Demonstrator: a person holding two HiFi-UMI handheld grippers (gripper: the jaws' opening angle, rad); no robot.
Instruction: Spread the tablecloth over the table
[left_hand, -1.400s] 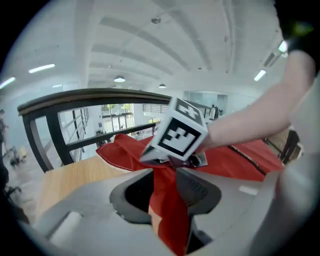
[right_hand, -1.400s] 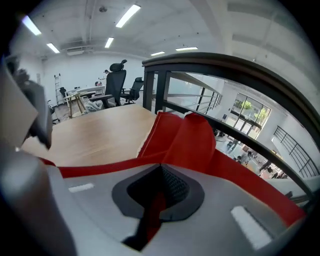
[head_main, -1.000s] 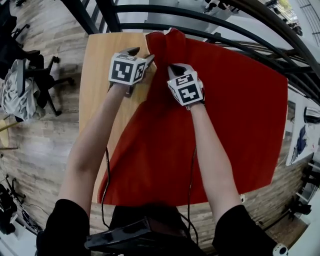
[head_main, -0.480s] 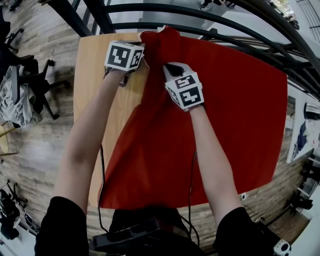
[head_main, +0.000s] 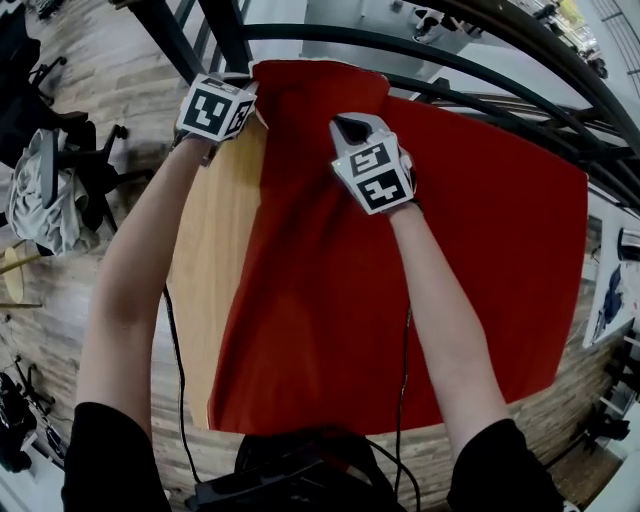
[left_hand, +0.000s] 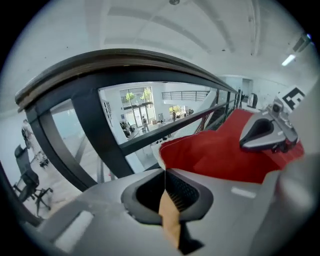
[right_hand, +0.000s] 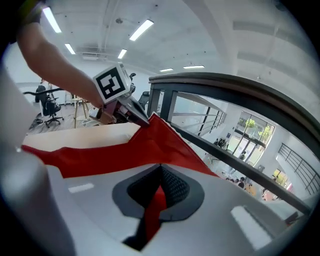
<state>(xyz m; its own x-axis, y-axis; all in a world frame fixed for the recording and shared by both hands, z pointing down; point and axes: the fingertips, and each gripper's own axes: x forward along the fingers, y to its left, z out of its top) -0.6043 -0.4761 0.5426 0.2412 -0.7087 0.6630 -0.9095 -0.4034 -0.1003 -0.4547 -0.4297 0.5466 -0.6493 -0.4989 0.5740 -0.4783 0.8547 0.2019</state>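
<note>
We hold the red tablecloth (head_main: 430, 260) with both tools. It is a thin, matte sheet that lies fairly flat over most of the pale wooden table (head_main: 215, 250). A long strip of smooth board is bare along our left side.

The far left part of the cloth is lifted off the board and pulled into a taut, raised band between the two tools. It ends in a sharp corner with a pale hem.

The left gripper (left_hand: 165, 171) has its grey moulded jaws pressed together on that corner, out past the far left corner of the table. The right gripper view shows the red point meeting its tip.

The right gripper (right_hand: 160, 169) is clamped on the far edge of the cloth a little inboard. A narrow red strip runs down between its dark, finely ribbed pads.

Beyond both tools curves a dark metal railing (head_main: 430, 45) with a wooden top rail.
</note>
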